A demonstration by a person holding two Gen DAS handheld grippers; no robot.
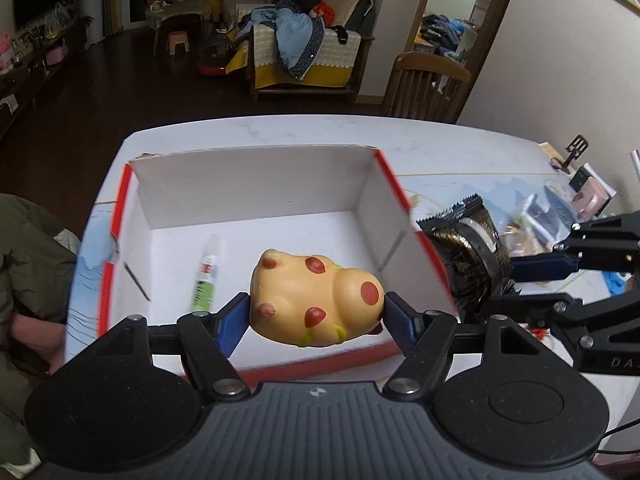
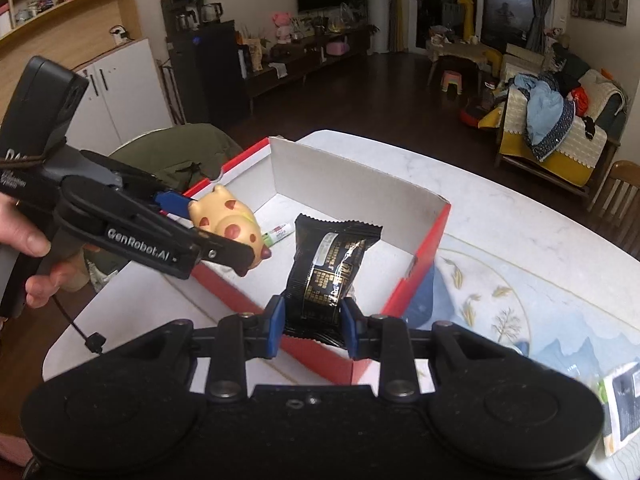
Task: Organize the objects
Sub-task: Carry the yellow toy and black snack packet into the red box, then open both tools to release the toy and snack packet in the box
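the white worktop point(image 1: 460, 148) is carrying a red-edged cardboard box point(image 1: 256, 184) — a small green-and-white tube point(image 1: 204, 280) is lying on its floor. the left tool point(image 1: 316, 320) is gripping a yellow spotted toy point(image 1: 316, 300) between its widely spread blue pads, hanging over the box's near edge. the right tool point(image 2: 312, 330) is pinching a black snack packet point(image 2: 328, 276) at its lower end — narrow jaws, packet sticking up over the box's near wall.
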